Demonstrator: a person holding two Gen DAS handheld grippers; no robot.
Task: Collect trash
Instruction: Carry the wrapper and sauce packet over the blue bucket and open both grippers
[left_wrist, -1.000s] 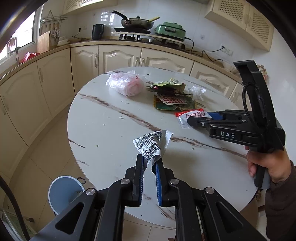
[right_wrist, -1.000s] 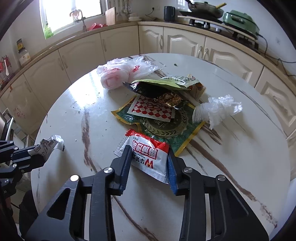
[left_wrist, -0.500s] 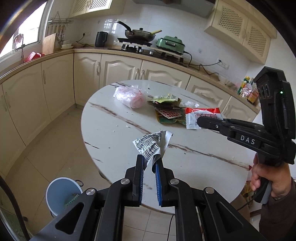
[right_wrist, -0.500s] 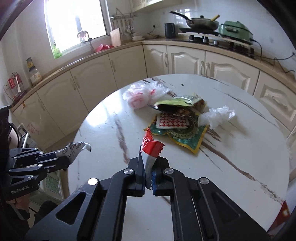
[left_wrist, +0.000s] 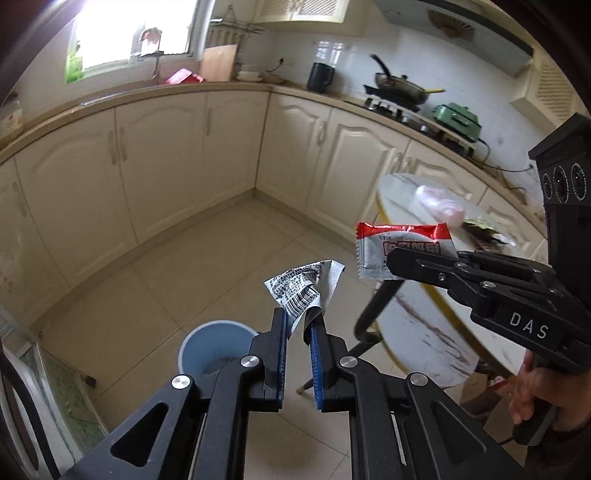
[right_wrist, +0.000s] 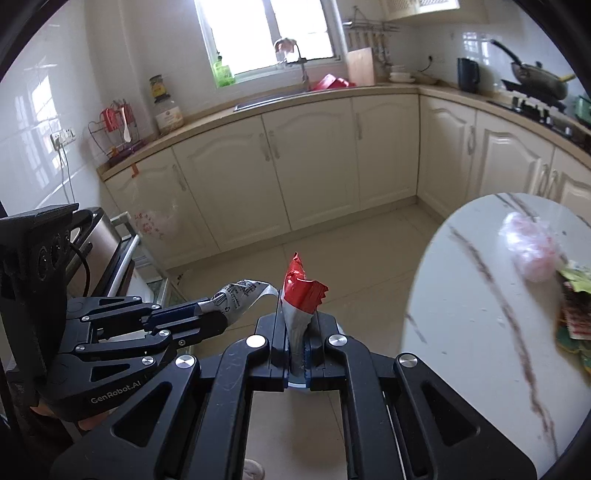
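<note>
While both tools hang over the floor near the round blue plastic bin (left_wrist: 214, 347), left gripper (left_wrist: 296, 325) clamps a crumpled barcode-printed wrapper (left_wrist: 301, 291); right gripper (right_wrist: 297, 332) clamps a red-and-silver foil sachet (right_wrist: 301, 295).

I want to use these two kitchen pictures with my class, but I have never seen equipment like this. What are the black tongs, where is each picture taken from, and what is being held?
There is no robot here. A person holds a hand tool in each hand, and each tool ends in black tongs with a wide-angle camera behind them, so each picture looks forward along one pair.

The left camera's picture shows the left tongs shut on a crumpled white wrapper with a barcode. The right tongs reach in from the side, with the person's hand on the grip.

The right camera's picture shows the same moment from the other tool: the right tongs pinch a red and silver sachet.

On the floor below stands a blue bin. The round marble table holds more litter: a pink plastic bag and snack packets.
</note>
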